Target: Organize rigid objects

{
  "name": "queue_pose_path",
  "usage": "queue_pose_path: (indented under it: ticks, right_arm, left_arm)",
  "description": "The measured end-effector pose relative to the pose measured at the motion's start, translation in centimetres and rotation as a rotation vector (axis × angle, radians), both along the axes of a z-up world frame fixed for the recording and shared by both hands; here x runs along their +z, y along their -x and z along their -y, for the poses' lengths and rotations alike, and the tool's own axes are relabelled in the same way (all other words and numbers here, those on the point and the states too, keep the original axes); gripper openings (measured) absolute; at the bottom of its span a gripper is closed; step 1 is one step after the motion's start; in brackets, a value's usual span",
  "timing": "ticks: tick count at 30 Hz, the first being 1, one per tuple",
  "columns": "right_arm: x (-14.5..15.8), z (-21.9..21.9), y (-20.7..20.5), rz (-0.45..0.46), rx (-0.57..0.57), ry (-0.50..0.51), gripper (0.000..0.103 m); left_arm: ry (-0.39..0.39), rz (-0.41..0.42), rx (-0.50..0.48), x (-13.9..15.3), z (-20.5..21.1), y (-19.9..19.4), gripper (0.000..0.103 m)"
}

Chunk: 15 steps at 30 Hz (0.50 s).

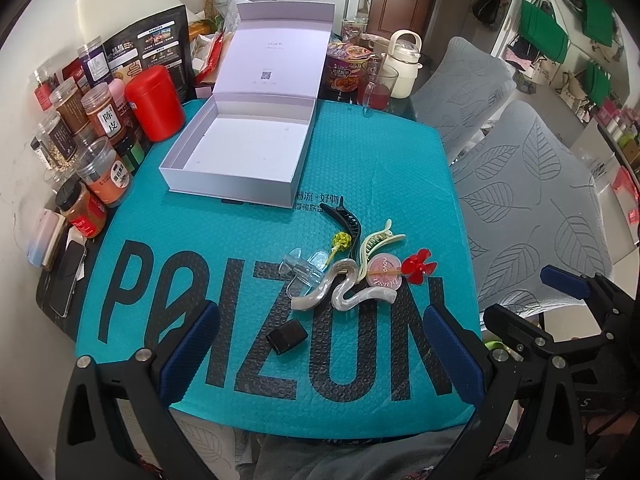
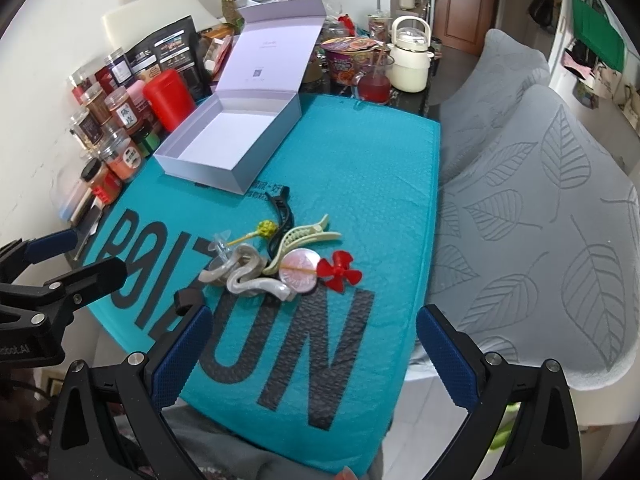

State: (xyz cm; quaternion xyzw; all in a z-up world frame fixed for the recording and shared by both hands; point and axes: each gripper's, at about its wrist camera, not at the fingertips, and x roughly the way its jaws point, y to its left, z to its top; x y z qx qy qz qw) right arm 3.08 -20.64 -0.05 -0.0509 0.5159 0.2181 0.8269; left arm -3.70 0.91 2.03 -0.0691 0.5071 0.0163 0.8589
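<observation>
From the left wrist view, the left gripper (image 1: 318, 344) is hovering low over the teal bubble-wrap mailer (image 1: 360, 160) that covers the desk, its jaws spread wide and pinching nothing. A small dark brown square block (image 1: 287, 337) is lying between the blue pads, just ahead of them. At about one o'clock from the block sits a tangled pile: a wavy pearl-grey hair clip (image 1: 340, 292), a cream claw clip (image 1: 376, 244), a black curved hair clip (image 1: 344, 216), a round pink compact (image 1: 383, 274), a red flower-shaped clip (image 1: 418, 266), a clear plastic clip (image 1: 298, 266) and a yellow-headed pin (image 1: 340, 242). At eleven o'clock, well beyond the pile, the open white cardboard box (image 1: 224, 188) is standing empty, lid tipped back. The right gripper (image 1: 568, 292) is showing at the right edge.

From the right wrist view, the right gripper (image 2: 314, 344) is also hanging over the mailer with jaws wide apart and empty; the pile is lying at twelve o'clock, the box at eleven.

Nothing appears sorted yet, so the task looks to be at its opening pick. The next move probably calls for lowering one pair of jaws around a single piece, the loose block being easiest, without dragging the interlocked clips.
</observation>
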Motion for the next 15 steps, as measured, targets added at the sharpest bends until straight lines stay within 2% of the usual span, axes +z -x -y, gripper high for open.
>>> queue_pose_path:
  ticks: [10,15]
  right_arm:
    - [-0.8,-0.7,-0.1,-0.039,-0.002,-0.013,0.103]
    - [-1.7,-1.0,-0.8,-0.028,0.002,-0.021,0.103]
  left_arm:
    - [0.098,-0.04,0.026,-1.8,-2.0,0.0,0.103]
    - [0.113,-0.073,0.034,-3.7,-2.5,-0.4,0.103]
